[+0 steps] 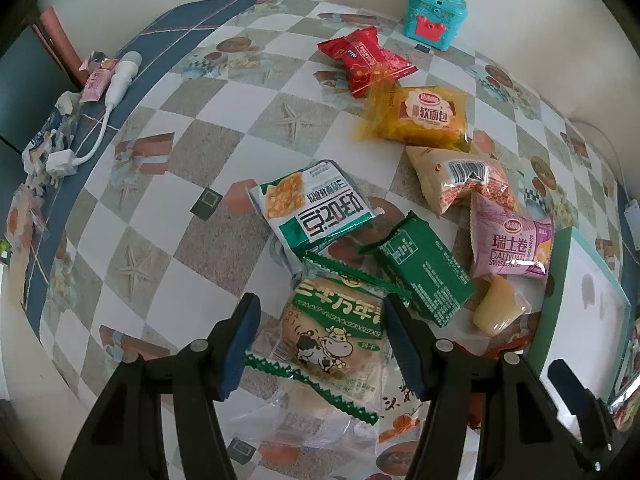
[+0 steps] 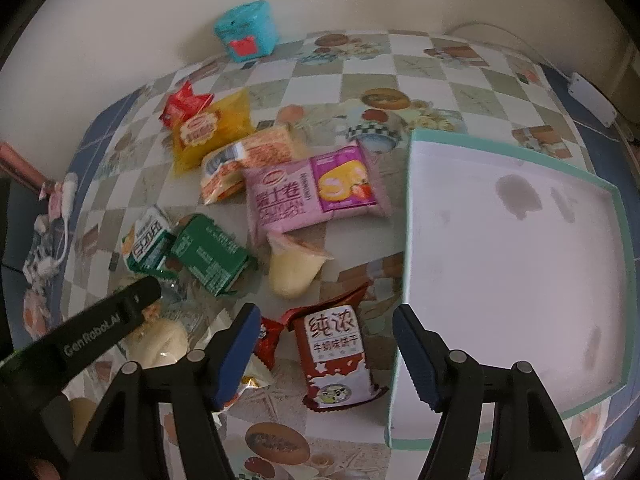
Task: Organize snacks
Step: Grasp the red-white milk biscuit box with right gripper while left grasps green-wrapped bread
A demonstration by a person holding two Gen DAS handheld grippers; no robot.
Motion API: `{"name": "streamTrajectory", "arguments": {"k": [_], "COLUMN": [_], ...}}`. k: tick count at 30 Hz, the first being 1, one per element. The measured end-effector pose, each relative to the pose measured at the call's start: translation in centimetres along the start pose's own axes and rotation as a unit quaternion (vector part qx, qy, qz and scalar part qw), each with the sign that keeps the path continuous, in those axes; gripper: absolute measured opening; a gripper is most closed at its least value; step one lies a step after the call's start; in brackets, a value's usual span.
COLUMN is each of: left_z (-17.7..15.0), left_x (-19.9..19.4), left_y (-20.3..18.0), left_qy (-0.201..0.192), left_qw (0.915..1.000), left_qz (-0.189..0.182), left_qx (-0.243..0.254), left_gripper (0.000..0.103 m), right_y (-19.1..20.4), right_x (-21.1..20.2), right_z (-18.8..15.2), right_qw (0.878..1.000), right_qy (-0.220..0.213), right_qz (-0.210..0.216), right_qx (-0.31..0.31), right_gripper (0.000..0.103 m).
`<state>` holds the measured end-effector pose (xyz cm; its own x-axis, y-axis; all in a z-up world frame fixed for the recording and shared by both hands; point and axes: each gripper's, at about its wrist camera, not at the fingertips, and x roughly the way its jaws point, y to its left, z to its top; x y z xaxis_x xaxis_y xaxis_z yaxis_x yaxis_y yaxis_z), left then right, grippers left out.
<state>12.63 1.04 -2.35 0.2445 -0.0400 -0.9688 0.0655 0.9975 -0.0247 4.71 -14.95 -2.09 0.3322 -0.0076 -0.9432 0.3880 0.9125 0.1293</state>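
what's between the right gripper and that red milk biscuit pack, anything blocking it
Nothing visible blocks it. The red milk biscuit pack lies flat between the right gripper's open jaws, top uncovered. A small red packet sits beside the left finger, and the tray's wall stands close by the right finger.

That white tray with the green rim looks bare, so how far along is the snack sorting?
Barely begun. The tray holds nothing yet. In hand: the left claw straddles the cow-print biscuit pack, and the right claw straddles the red milk biscuit pack. Still loose on the table: the pink Swiss roll, yellow bread pack, green packet and others.
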Motion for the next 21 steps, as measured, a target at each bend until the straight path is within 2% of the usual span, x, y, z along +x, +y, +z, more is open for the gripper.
{"name": "streamTrajectory", "arguments": {"k": [4,7,10,15,17,21], "left_z": [0.1,0.1,0.1,0.1,0.1,0.1], "left_x": [-0.1,-0.1,-0.1,-0.1,-0.1,-0.1], "left_y": [0.2,0.2,0.1,0.2,0.2,0.2], "left_qy": [0.000,0.000,0.001,0.001,0.001,0.001], "left_qw": [1.0000,1.0000,1.0000,1.0000,1.0000,1.0000], "left_qz": [-0.003,-0.003,-0.003,-0.003,-0.003,-0.003], "left_qx": [-0.004,-0.004,-0.004,-0.005,-0.005,-0.003], "left_gripper": [0.065,0.065,0.065,0.065,0.065,0.065], "right_y": [0.1,-0.1,-0.3,0.1,0.1,0.1], "right_x": [0.8,1.6,2.4,2.6,2.8,3.4], "right_z": [-0.3,-0.6,-0.9,-1.4,-1.5,-1.8], "right_qw": [1.000,0.999,0.999,0.999,0.998,0.998], "right_qy": [0.014,0.031,0.047,0.050,0.052,0.053], "right_qz": [-0.011,-0.012,-0.015,-0.013,-0.023,-0.028], "right_qx": [-0.002,0.000,0.003,-0.005,-0.009,-0.016], "right_gripper": [0.071,0.064,0.062,0.054,0.047,0.044]}}
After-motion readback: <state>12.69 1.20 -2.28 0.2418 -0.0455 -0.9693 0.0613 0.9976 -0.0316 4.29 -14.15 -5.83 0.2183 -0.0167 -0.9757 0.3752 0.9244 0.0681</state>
